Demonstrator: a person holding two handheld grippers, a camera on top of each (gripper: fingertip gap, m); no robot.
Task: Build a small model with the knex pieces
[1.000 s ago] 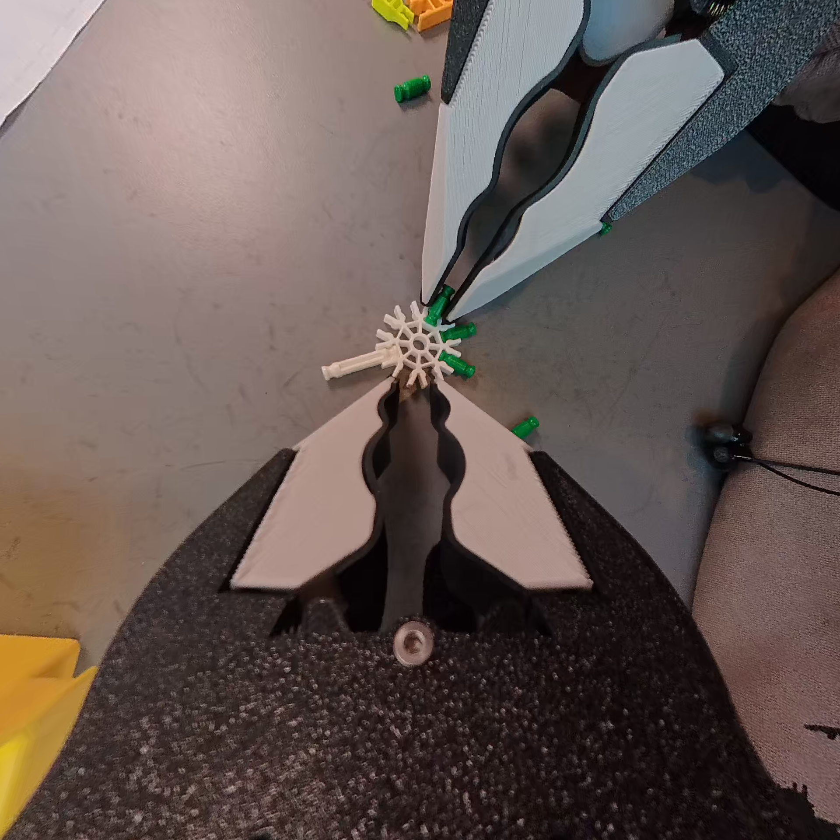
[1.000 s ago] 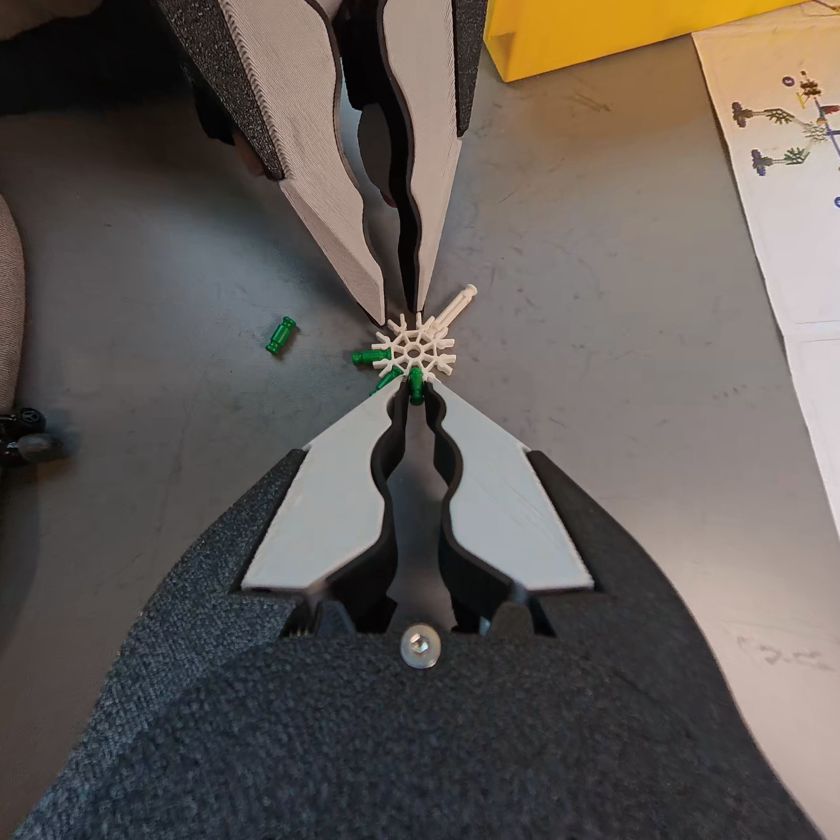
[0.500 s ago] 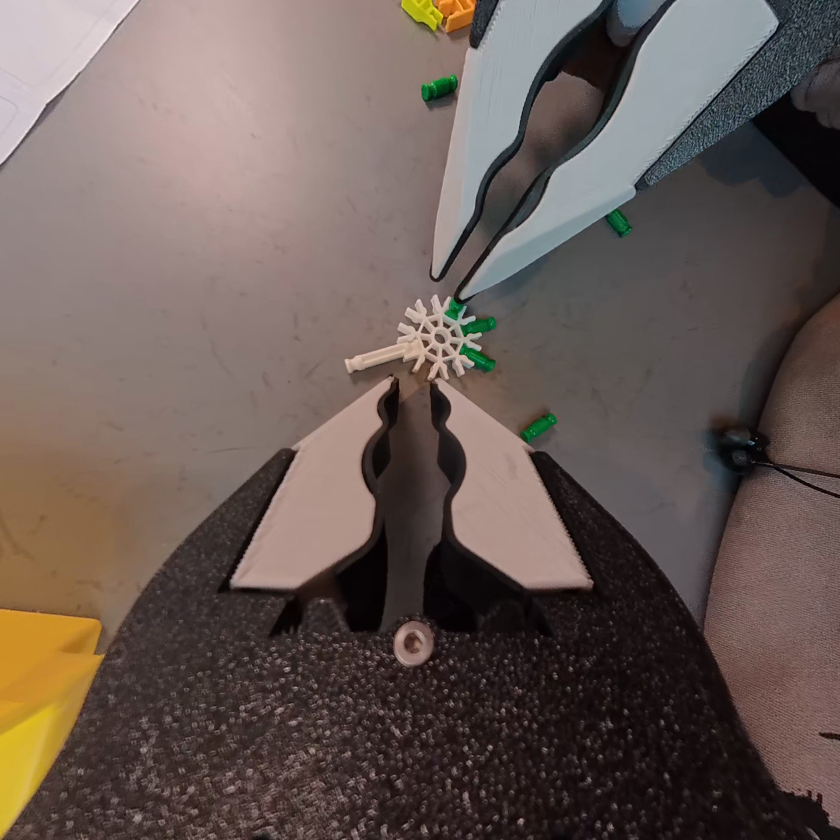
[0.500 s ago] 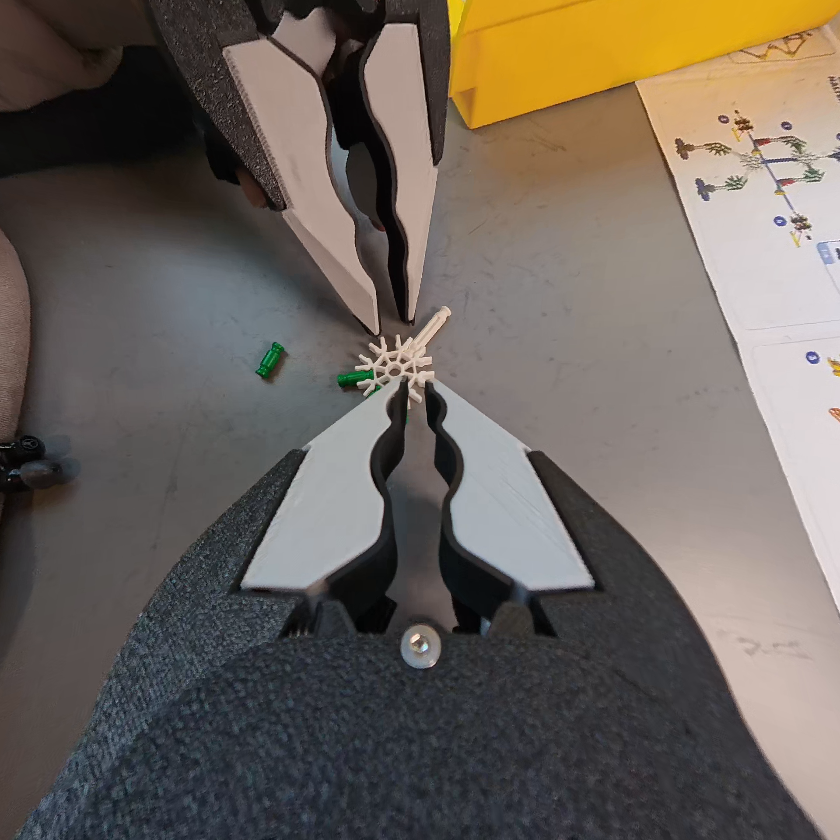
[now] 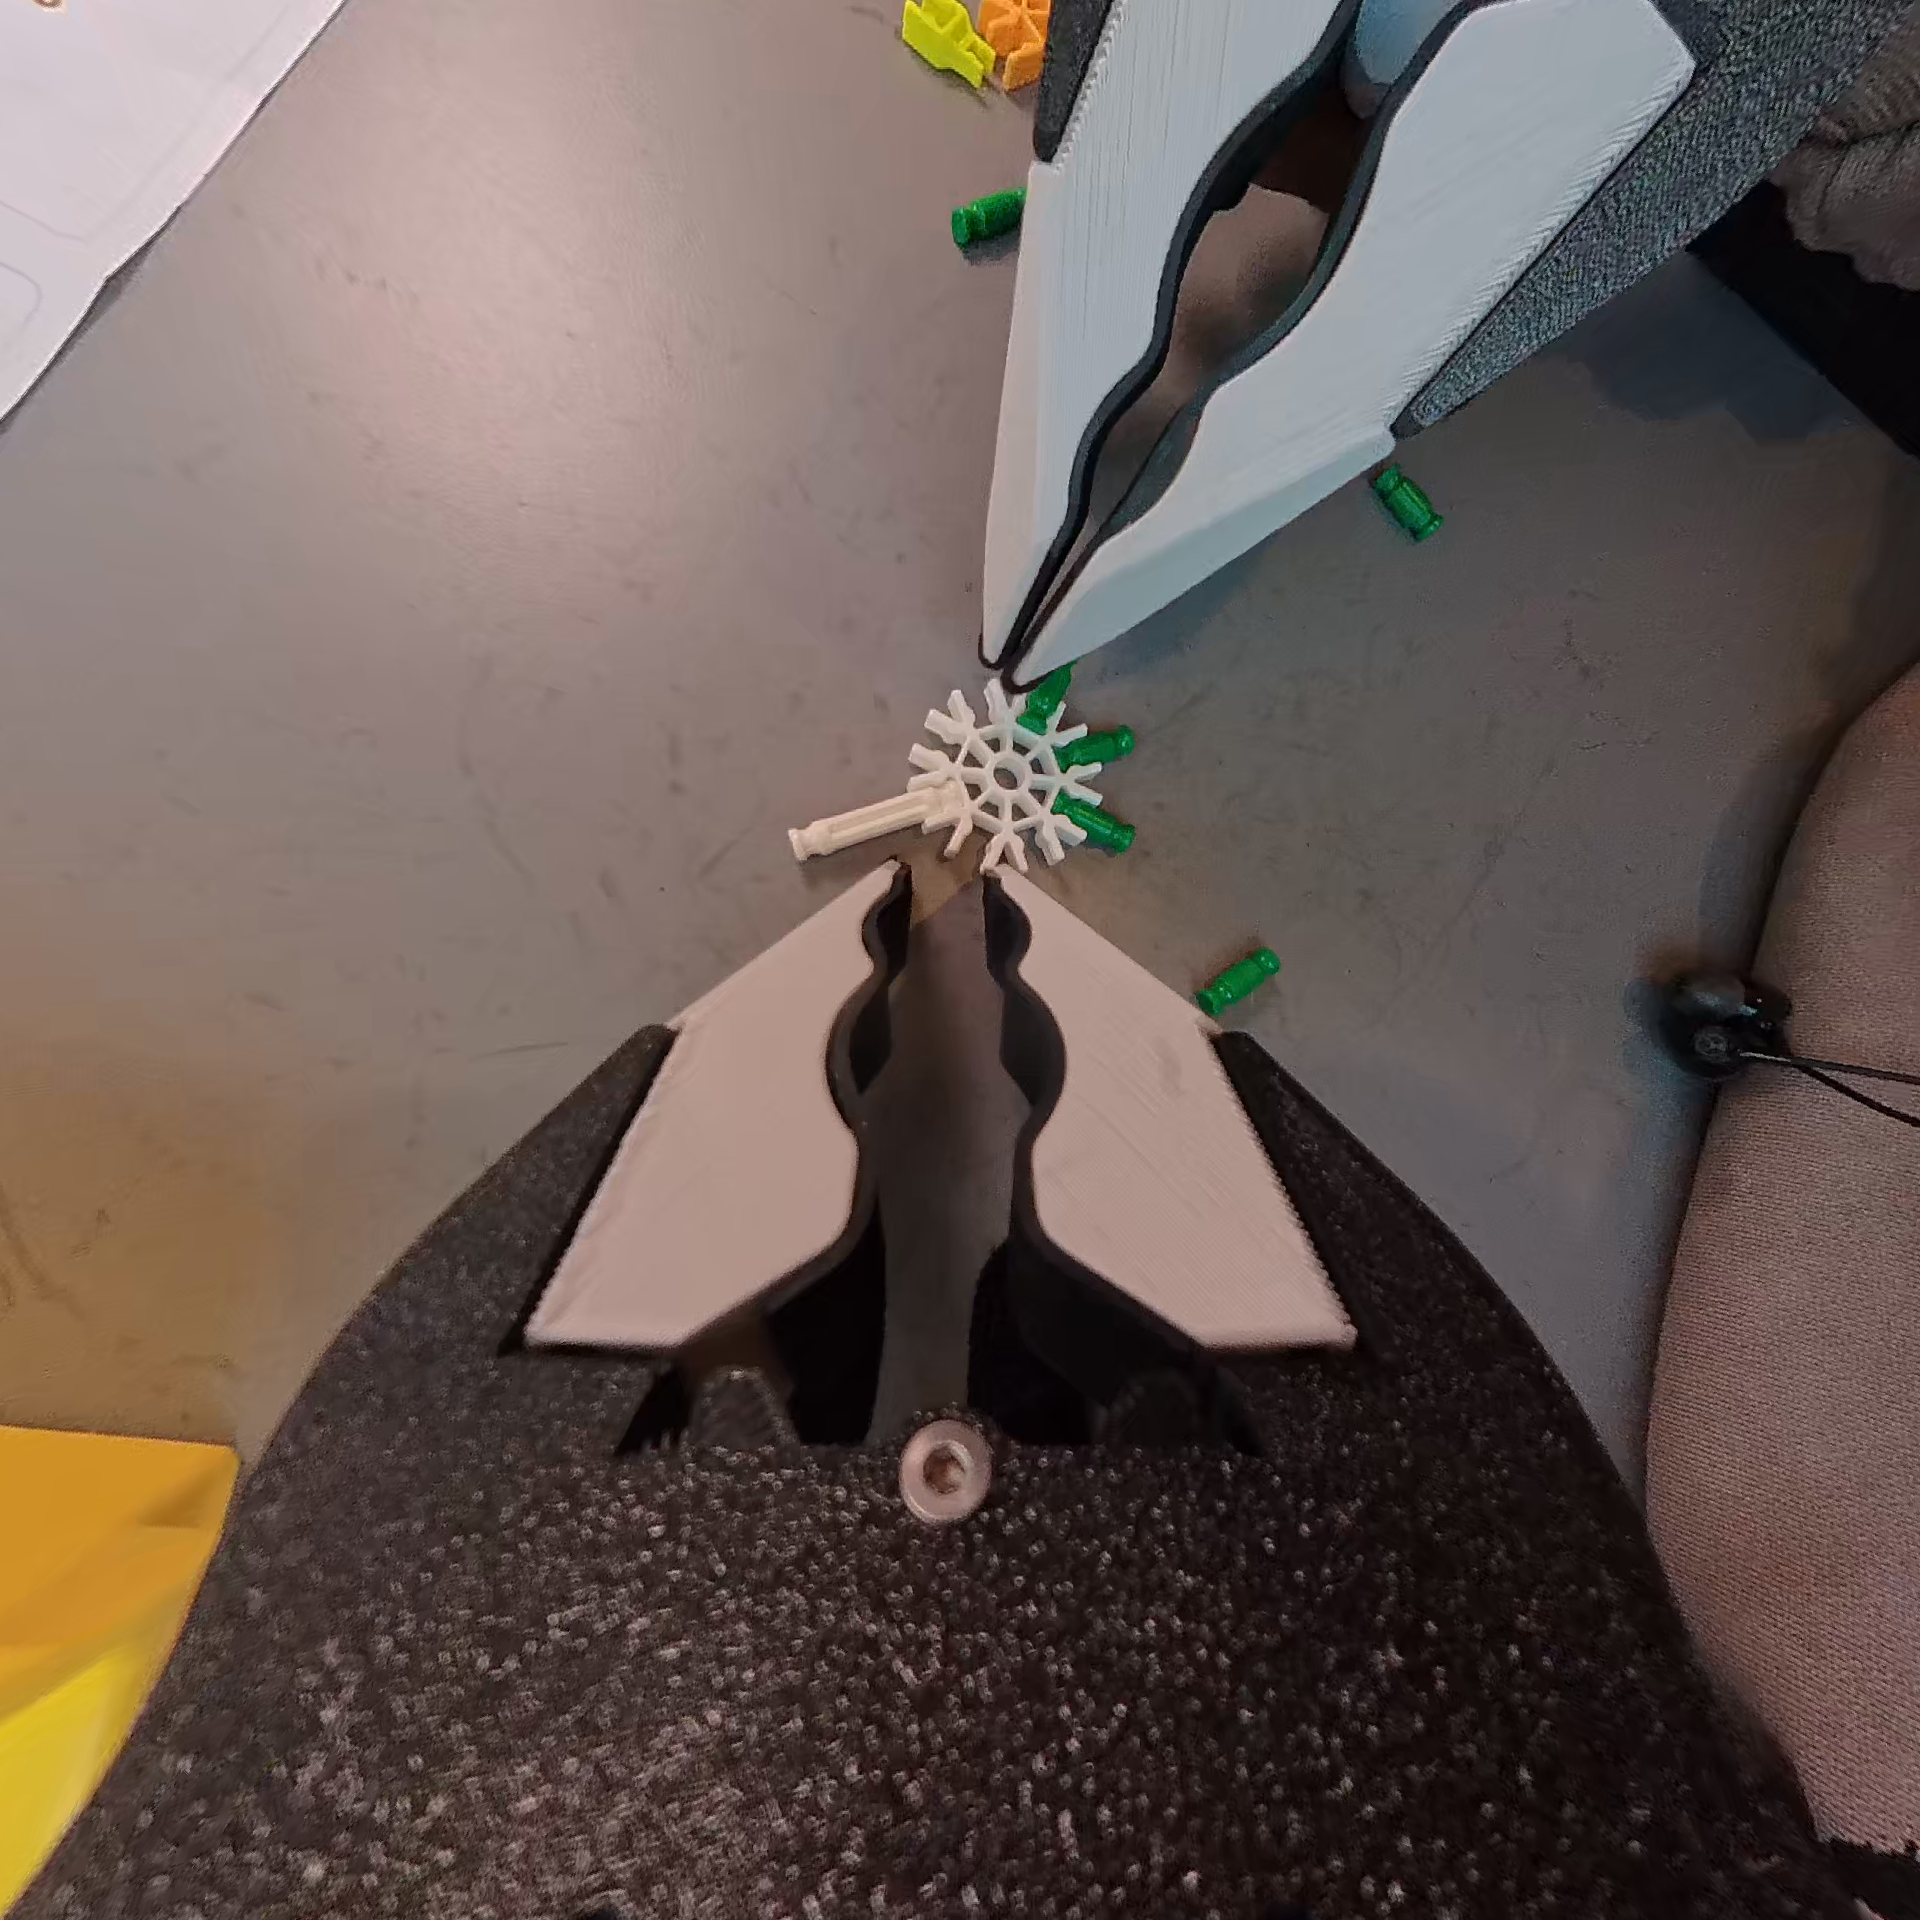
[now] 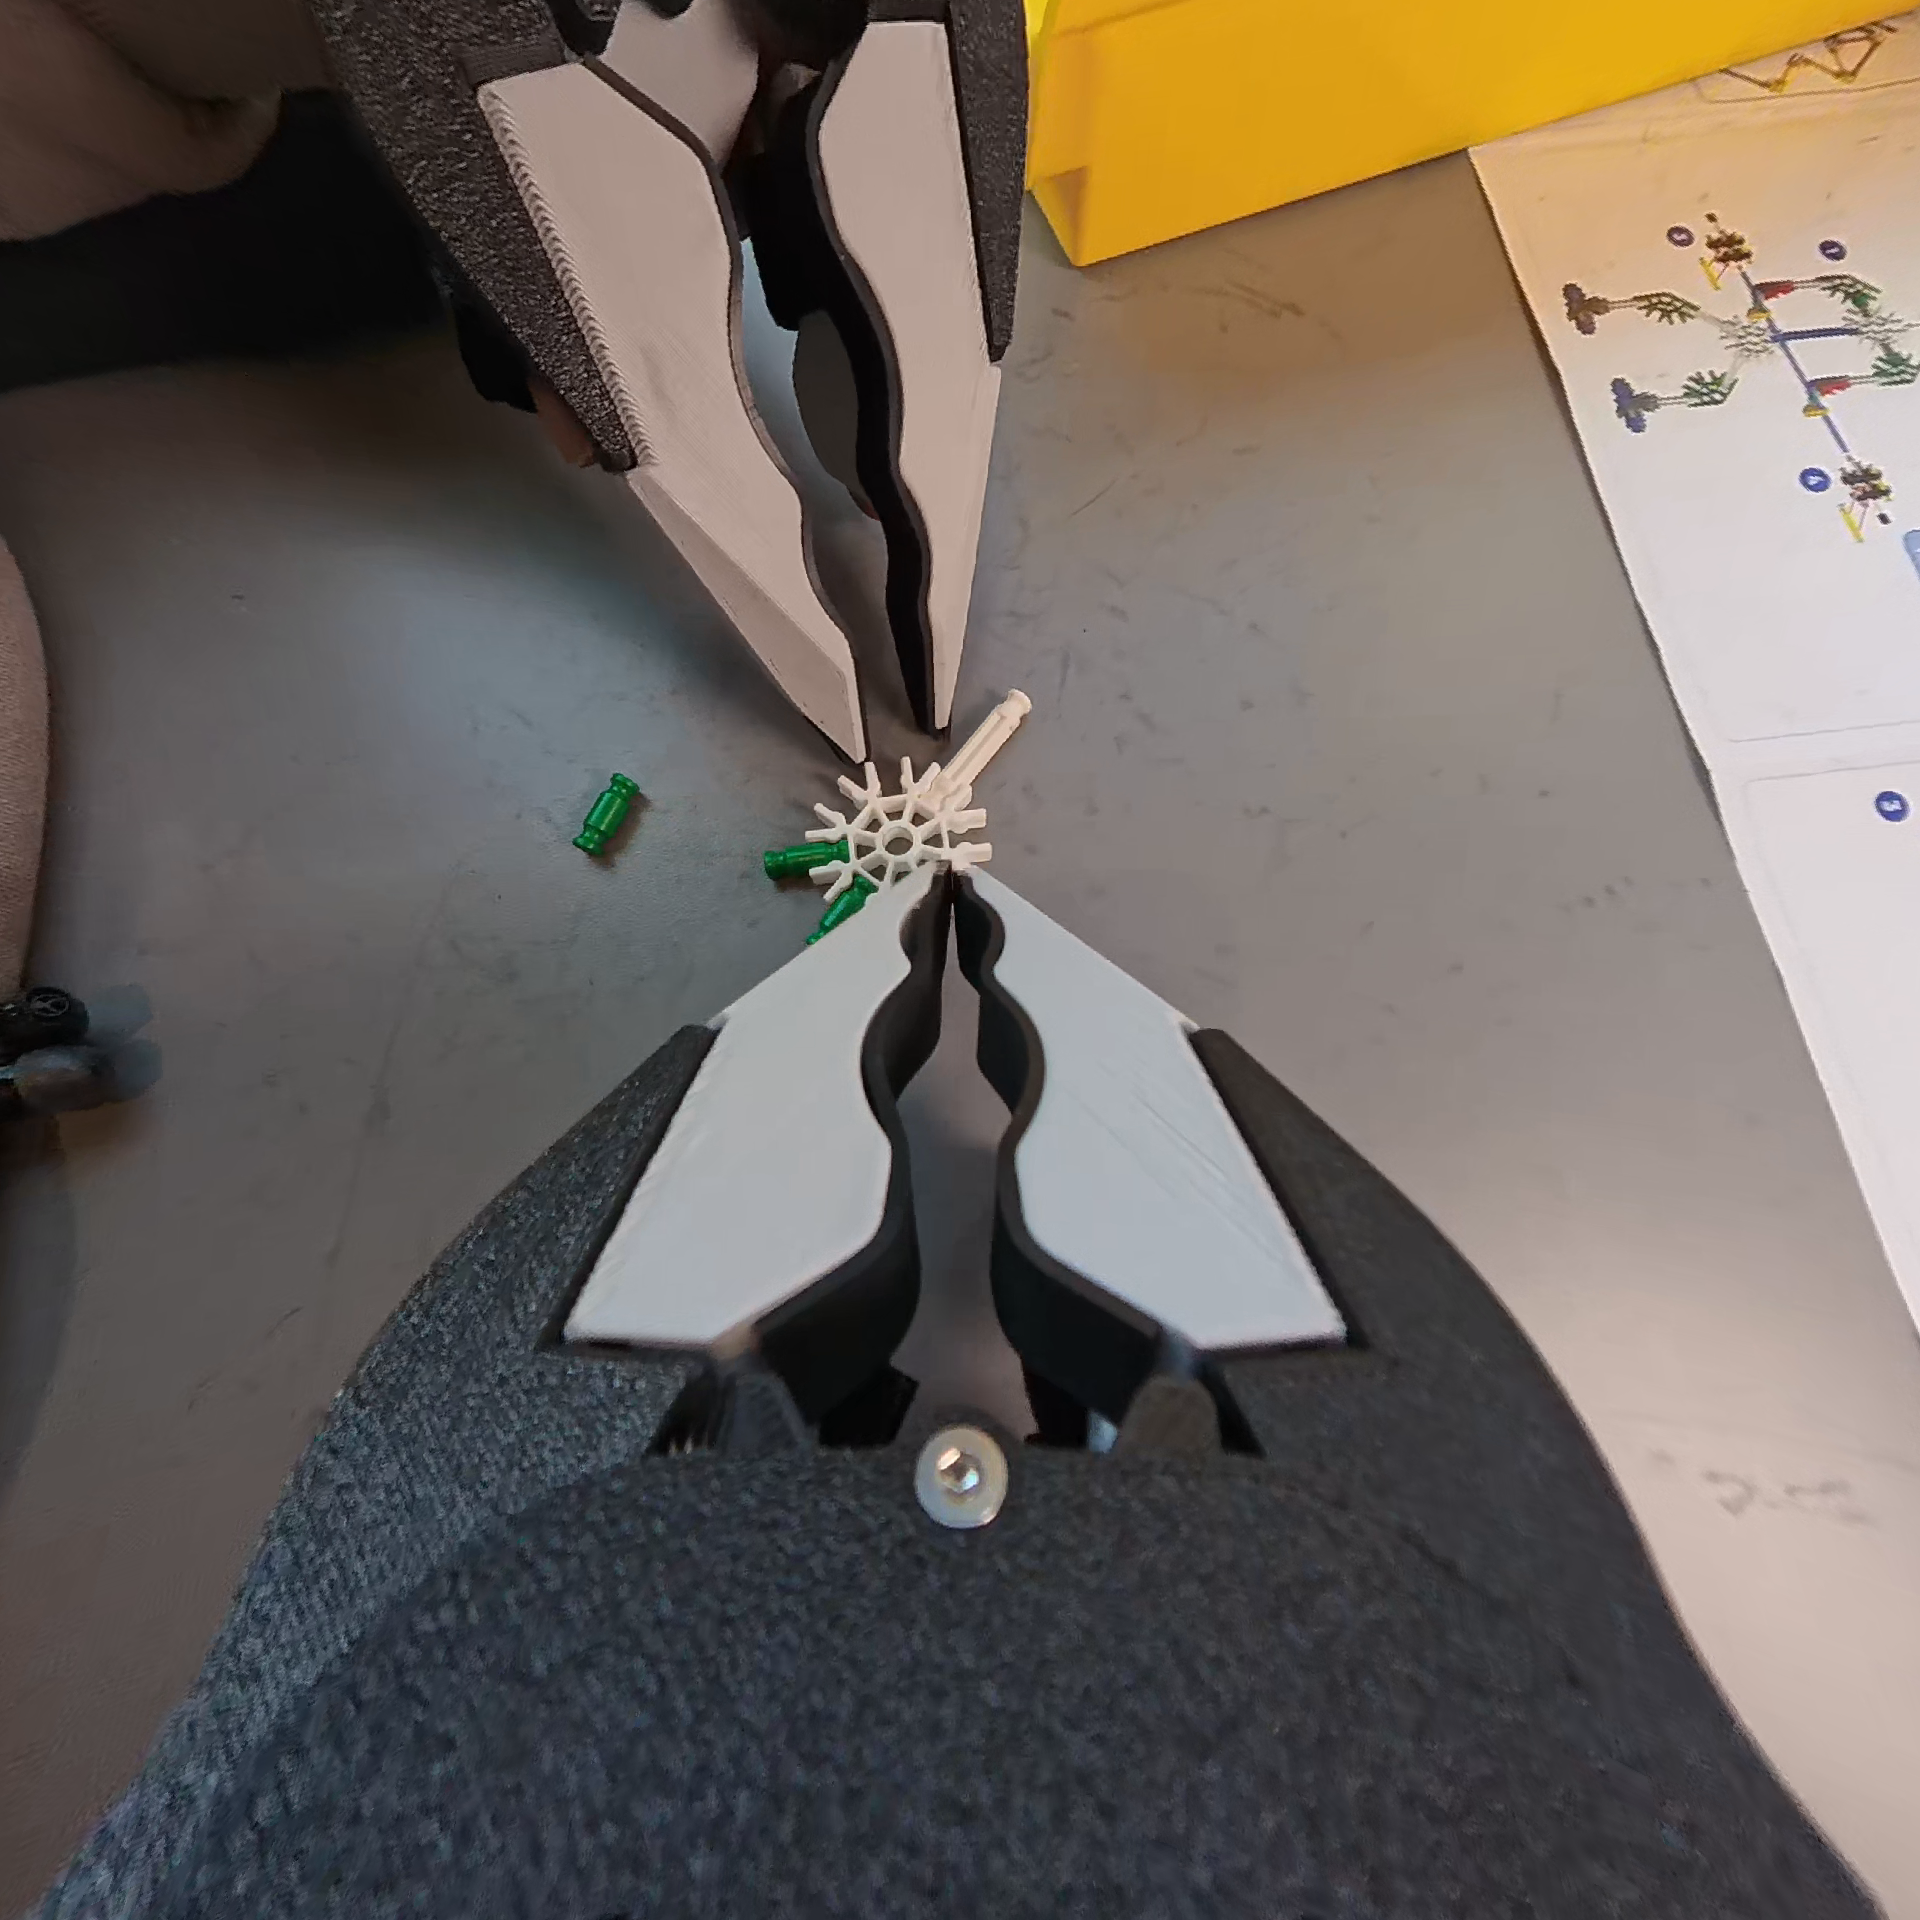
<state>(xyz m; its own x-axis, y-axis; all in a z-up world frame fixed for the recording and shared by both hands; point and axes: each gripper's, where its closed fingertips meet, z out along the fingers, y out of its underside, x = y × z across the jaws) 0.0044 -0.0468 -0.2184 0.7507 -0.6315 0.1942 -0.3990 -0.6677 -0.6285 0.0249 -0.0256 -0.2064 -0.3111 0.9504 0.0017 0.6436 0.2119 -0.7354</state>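
Left wrist view: the left tool has its tips slightly parted with nothing between them, just short of the white snowflake connector lying flat on the grey surface. A white rod sticks out of the connector to the left, and three green rods fan out on its right side. Just past the connector, the right tool points down with its tips pressed together, almost touching the connector's far edge by the uppermost green rod. Loose green rods lie near and farther off.

Right wrist view: the right tool, closed and empty, sits at the connector's near edge; the left tool stands just beyond it. Farther back are a yellow box and an instruction sheet.
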